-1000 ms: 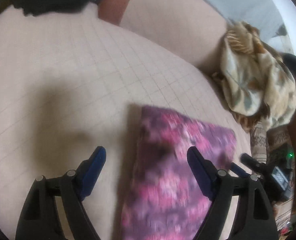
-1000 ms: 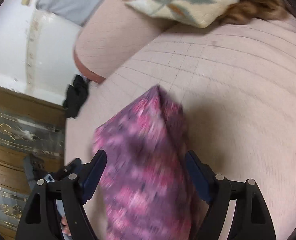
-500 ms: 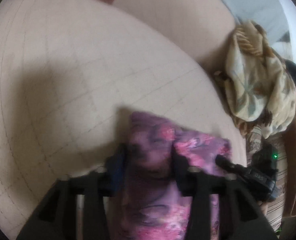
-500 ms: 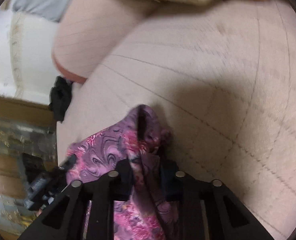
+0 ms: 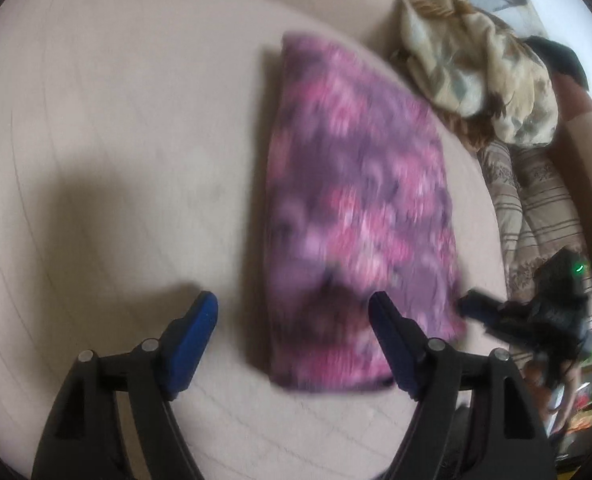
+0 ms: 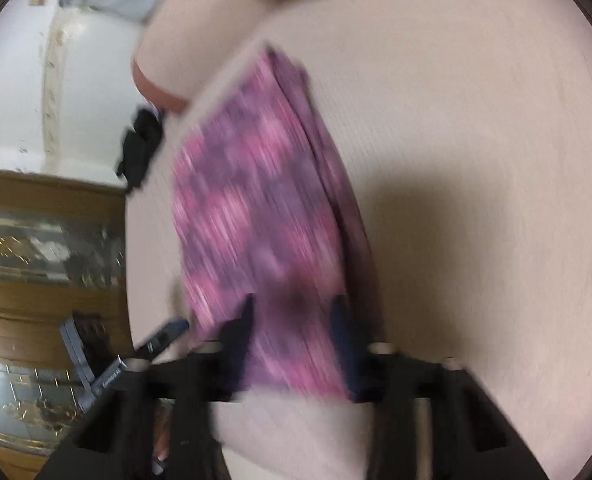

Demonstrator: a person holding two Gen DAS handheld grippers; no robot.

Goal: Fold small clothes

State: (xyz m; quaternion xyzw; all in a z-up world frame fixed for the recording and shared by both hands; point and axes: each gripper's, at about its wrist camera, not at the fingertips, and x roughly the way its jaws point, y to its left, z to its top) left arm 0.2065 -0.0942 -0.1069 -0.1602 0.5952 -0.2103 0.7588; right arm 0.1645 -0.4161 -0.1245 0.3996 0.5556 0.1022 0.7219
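Both hand-held grippers at the purple cloth's [image 5: 359, 200] near edge: left [image 5: 294, 320] opening, empty; right [image 6: 292, 320] seemingly clamping it.

One folded pink-and-purple garment [image 5: 359, 208] is laid on one beige quilted surface [image 5: 116, 140]. Two grippers are counted: the left gripper [image 5: 294, 316] and the right gripper [image 6: 292, 316]. One cream patterned heap of fabric [image 5: 479, 68] and one black item [image 6: 140, 152] are seen.
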